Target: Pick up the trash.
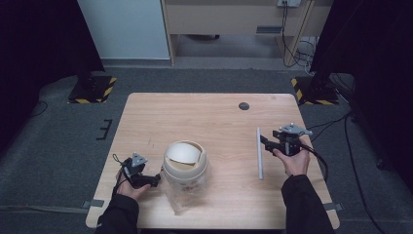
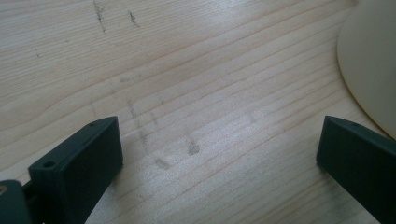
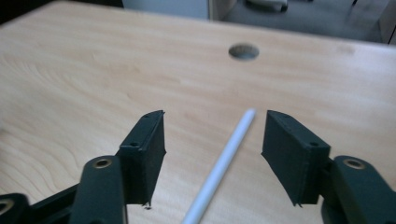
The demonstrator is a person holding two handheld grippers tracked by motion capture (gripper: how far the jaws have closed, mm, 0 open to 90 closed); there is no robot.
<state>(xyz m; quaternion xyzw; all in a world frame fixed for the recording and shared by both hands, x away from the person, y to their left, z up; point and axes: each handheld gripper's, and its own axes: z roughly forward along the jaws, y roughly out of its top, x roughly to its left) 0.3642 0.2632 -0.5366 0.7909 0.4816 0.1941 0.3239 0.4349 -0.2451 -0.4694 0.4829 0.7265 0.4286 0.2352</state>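
Note:
A cream tub stands in a clear plastic bag at the table's front middle, its round lid tilted inside the mouth. My left gripper lies low on the wood just left of the tub, jaws wide open with bare table between them; the tub's cream wall shows at the right of the left gripper view. A thin white rod lies on the table's right side. My right gripper is open, and the rod runs between its jaws, untouched.
The wooden table has a round dark cable hole near its back edge, seen too as the hole in the right gripper view. Grey carpet surrounds the table, with black stands on striped bases at the back corners.

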